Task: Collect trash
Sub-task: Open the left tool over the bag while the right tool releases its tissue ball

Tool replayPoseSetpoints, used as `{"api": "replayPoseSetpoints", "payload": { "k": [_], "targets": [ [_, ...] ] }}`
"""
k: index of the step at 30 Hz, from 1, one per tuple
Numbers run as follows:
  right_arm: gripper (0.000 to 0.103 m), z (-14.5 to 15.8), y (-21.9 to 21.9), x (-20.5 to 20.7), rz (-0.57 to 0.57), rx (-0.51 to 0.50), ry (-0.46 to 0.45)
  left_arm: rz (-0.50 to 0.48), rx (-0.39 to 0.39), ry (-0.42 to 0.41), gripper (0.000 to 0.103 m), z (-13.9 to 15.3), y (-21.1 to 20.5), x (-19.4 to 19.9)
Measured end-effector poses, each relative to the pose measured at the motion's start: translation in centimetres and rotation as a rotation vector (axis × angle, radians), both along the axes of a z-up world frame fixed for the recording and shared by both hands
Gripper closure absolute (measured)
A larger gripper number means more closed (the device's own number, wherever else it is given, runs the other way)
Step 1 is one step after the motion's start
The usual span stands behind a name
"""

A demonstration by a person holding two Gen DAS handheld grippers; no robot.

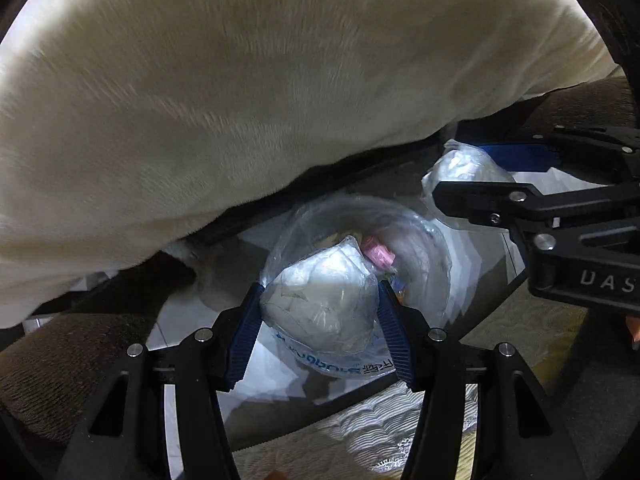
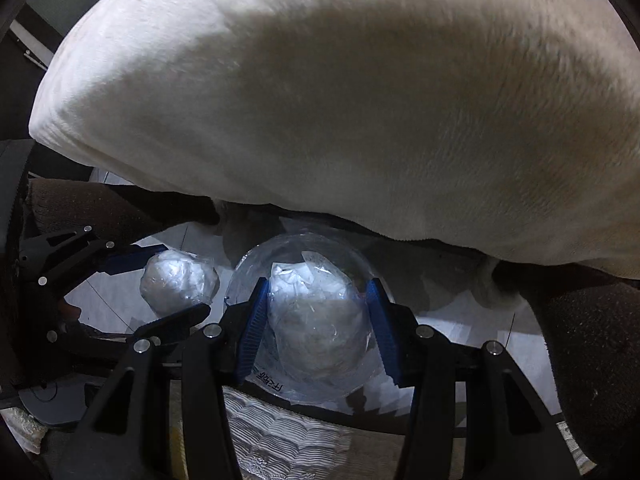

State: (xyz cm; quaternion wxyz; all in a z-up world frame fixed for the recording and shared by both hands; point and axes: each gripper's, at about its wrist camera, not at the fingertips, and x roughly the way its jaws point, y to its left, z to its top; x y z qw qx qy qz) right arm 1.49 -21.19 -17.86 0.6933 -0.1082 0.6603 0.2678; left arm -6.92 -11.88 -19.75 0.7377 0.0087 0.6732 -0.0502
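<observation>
My left gripper [image 1: 320, 300] is shut on a crumpled white wad wrapped in clear plastic [image 1: 320, 296]. My right gripper [image 2: 316, 312] is shut on a second wrapped white wad [image 2: 316, 320]. Both wads hang over the round mouth of a clear trash bag [image 1: 416, 248], which holds a pink scrap [image 1: 378, 254] and other bits. The bag's rim also shows in the right wrist view [image 2: 248, 264]. The right gripper and its wad [image 1: 464, 168] appear at the right of the left wrist view; the left gripper and its wad [image 2: 178, 280] appear at the left of the right wrist view.
A large cream plush cushion [image 1: 280, 80] overhangs close above the bag and fills the upper half of both views [image 2: 360, 100]. Dark brown upholstery [image 1: 60, 352] lies at the left and right [image 2: 592, 340]. A pale quilted cloth [image 2: 280, 440] lies below the grippers.
</observation>
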Motion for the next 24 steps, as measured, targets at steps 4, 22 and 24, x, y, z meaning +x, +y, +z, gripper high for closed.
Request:
{"api": "replayPoseSetpoints", "payload": {
  "k": [4, 22, 24],
  "targets": [
    [0.054, -2.8, -0.2, 0.4, -0.032, -0.034, 0.067, 0.016, -0.007, 0.082, 0.047, -3.1, 0.0, 0.8],
    [0.052, -10.0, -1.1, 0.9, -0.104, -0.135, 0.239, -0.003, -0.028, 0.302, 0.046, -11.0, -0.6, 1.4],
    [0.042, -10.3, -1.3, 1.1, -0.118, -0.147, 0.228, -0.002, -0.026, 0.312, 0.030, -11.3, -0.6, 1.3]
  ]
}}
